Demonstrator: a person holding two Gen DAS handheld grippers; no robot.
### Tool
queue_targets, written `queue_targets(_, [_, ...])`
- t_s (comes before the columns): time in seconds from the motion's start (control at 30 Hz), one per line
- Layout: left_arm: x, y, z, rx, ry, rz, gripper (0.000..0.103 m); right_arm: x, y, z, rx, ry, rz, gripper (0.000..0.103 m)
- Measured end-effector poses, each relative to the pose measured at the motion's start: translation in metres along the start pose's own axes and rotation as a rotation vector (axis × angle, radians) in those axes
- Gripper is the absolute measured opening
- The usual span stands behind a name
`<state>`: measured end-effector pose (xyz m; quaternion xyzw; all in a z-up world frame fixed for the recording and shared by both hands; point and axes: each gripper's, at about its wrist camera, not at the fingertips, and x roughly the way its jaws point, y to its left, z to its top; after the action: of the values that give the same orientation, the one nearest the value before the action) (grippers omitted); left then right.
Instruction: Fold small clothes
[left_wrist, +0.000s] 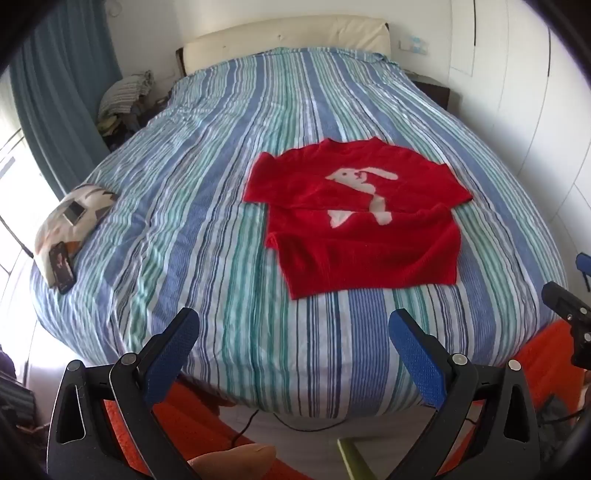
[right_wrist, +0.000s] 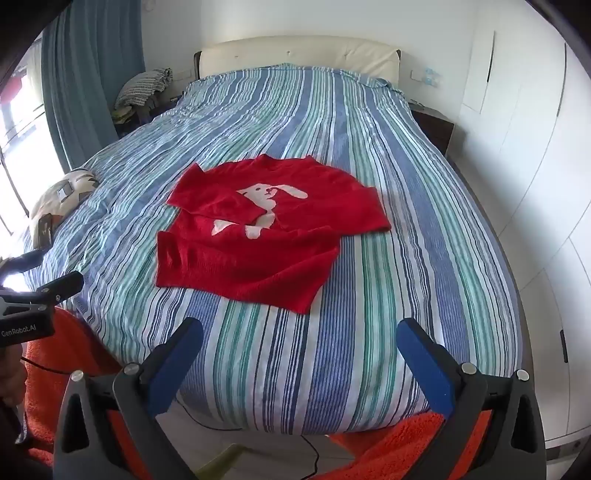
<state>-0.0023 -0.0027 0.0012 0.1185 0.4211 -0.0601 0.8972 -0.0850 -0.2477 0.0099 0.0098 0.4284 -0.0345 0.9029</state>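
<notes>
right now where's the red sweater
The red sweater lies flat on the striped bedspread, toward the foot of the bed and right of centre in the left wrist view, far from the patterned pillow.

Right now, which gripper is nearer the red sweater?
Hard to call; roughly equal. Left gripper sits short of the red sweater, which lies ahead-right; right gripper sees it ahead-left. Both open, neither touching.

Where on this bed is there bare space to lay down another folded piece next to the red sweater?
Bare striped cover lies between the red sweater and the patterned cushion, across the whole stretch up to the headboard, and in the strip along the foot edge by the open tongs. The cushion's corner is crowded: it carries a phone.
</notes>
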Motion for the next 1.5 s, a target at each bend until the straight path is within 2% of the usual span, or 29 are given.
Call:
queue_targets(0.07, [0.002, 0.005, 0.001, -0.031, 0.020, -0.006, 0.103, 0.000, 0.001, 0.000, -0.002, -0.002, -0.014, 0.103])
queue_targets(0.1, [0.004, 0.016, 0.002, -0.067, 0.027, -0.046, 0.103, 0.000, 0.001, 0.000, 0.000, -0.003, -0.013, 0.103])
queue_targets(0.17, [0.004, 0.023, 0.003, -0.065, 0.012, -0.055, 0.103, 0.000, 0.001, 0.000, 0.003, -0.005, -0.013, 0.103])
queue_targets(0.3, [-0.009, 0.015, 0.005, 0.012, -0.072, 0.057, 0.103, 0.005, -0.002, -0.003, 0.011, -0.003, -0.016, 0.103])
queue_targets(0.37, [-0.012, 0.012, 0.005, 0.032, -0.084, 0.069, 0.103, 0.005, -0.002, -0.003, 0.011, -0.001, -0.015, 0.103])
queue_targets(0.57, [-0.008, 0.001, 0.004, 0.067, -0.049, 0.070, 0.103, 0.003, 0.004, -0.004, 0.011, 0.001, -0.009, 0.103])
queue_targets(0.73, [-0.005, 0.004, 0.005, 0.019, 0.001, -0.041, 0.103, 0.002, 0.007, -0.005, 0.008, -0.004, -0.010, 0.103])
queue_targets(0.93, [-0.002, 0.003, 0.003, 0.006, 0.024, -0.055, 0.103, 0.002, 0.007, -0.006, 0.012, 0.009, -0.006, 0.103])
queue_targets(1.03, [0.000, 0.001, 0.002, 0.010, 0.032, -0.039, 0.103, 0.003, 0.007, -0.007, 0.014, 0.011, -0.002, 0.103])
queue_targets(1.27, [0.012, 0.012, -0.004, -0.045, 0.104, -0.059, 0.103, 0.003, 0.009, -0.007, 0.012, 0.010, 0.001, 0.103])
queue_targets(1.5, [0.013, 0.017, -0.003, -0.059, 0.107, -0.070, 0.103, 0.004, 0.011, -0.007, 0.014, 0.016, 0.004, 0.103])
